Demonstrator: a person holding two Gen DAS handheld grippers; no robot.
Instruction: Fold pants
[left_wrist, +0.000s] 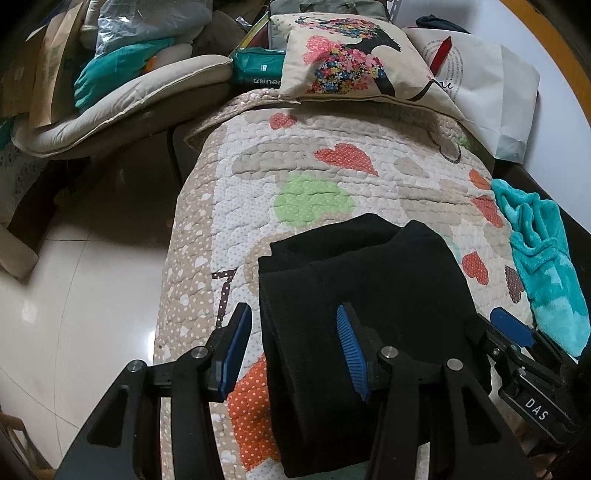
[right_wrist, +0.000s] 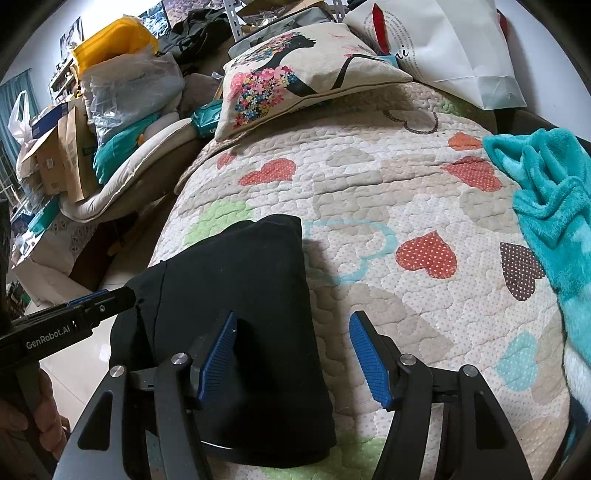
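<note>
I have both claws spread wide and empty, the left claw (left_wrist: 293, 350) straddling the left edge of the folded pants (left_wrist: 365, 295) on the quilt (left_wrist: 332, 184), the right claw (right_wrist: 291, 358) their right edge, so a snagged finger could undo the stack.

The folded pants (left_wrist: 362, 295) lay on the quilt (left_wrist: 332, 177) near its front edge. Behind them, at the quilt's far end, rested a cushion (left_wrist: 354, 59), with a paper bag (left_wrist: 491, 85) to its right. A fleece blanket (left_wrist: 543, 258) lay along the quilt's right side.
</note>
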